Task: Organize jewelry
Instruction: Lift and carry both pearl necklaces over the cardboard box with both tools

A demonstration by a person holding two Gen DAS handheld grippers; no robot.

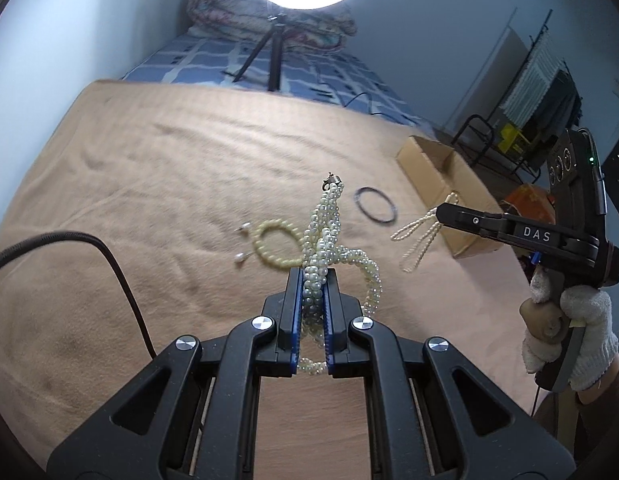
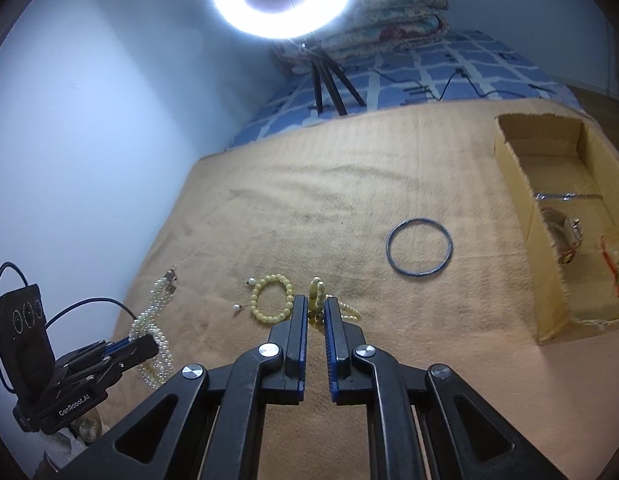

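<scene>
Left gripper (image 1: 314, 280) clamped on twisted pearl necklace (image 1: 329, 232), lifted above bed blanket (image 1: 149, 168). Limp, slippery, light; best pinched mid-bundle. Yellow bead bracelet (image 2: 271, 298), dark bangle (image 2: 419, 247) lying loose. Right gripper (image 2: 316, 312) nipping thin bead strand (image 1: 419, 236). Box (image 2: 521, 216) far right.

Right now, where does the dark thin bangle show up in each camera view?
Left wrist view: the dark bangle lies right of centre on the tan blanket, left of the cardboard box.
Right wrist view: the bangle lies right of centre, left of the box.
Shared landmark: the yellow bead bracelet.
</scene>
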